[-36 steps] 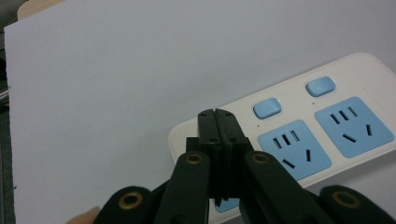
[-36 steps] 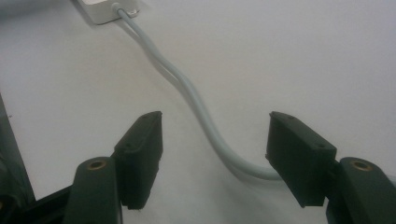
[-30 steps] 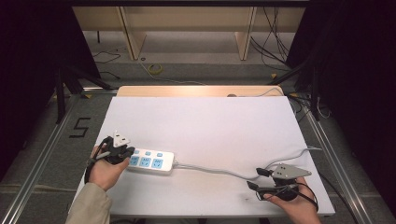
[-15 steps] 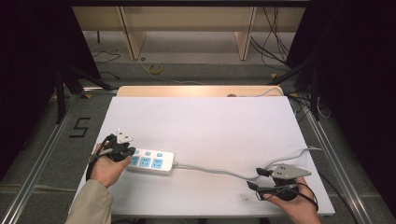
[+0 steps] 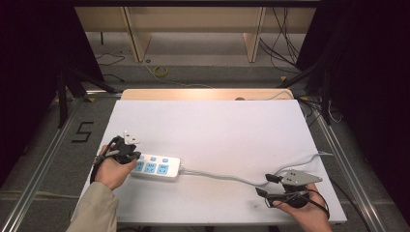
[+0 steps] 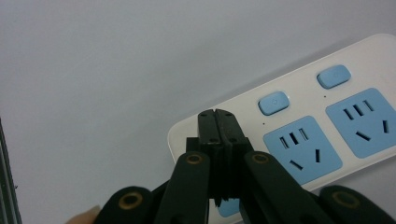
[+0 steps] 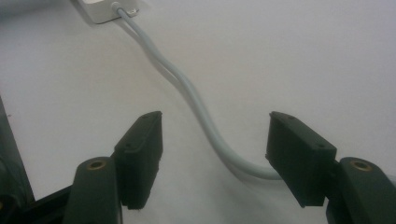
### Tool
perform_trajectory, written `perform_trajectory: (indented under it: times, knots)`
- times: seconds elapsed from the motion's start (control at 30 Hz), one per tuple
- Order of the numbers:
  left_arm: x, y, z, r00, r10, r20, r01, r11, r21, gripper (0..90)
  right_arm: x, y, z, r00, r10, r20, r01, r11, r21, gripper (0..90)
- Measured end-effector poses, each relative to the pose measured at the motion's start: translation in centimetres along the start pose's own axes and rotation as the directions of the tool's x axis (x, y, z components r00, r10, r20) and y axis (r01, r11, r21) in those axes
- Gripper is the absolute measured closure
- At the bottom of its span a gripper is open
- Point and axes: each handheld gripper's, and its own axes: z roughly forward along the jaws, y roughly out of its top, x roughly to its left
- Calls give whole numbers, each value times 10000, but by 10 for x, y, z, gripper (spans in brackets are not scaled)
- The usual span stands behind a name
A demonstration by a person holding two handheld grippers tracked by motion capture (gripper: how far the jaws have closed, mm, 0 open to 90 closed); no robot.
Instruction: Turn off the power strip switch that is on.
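— Looking at the near left of the white worktop, what is the left hand doing?

— It holds the left tongs over the end of the white power strip. In the left gripper view the left tongs have their jaws pressed flat together with nothing between them, their tips above the strip's rounded corner.

— And the power strip itself?

— It lies flat near the worktop's left front edge, blue sockets and small blue switches facing up. Its grey cord runs rightward across the worktop toward the other hand.

— What about the right side?

— The right hand rests at the near right corner, holding the right tongs, which point left. In the right gripper view the right tongs stand wide apart, and the cord curves between the jaws, passing close by the right-hand one; whether it touches that jaw I cannot tell. The strip's cord end shows at the top of that view.
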Motion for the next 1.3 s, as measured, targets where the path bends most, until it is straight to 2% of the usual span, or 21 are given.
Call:
perform_trajectory:
  times: [0.6,1.3]
  knots:
    - [2,8,7,9998,109,189,-126,9960,887,900,0,0,0,10000,-3,6,3,10000,0,370]
    - [5,15,13,9998,-27,220,-7,9883,1524,900,0,0,0,10000,-7,-15,7,10000,11,369]
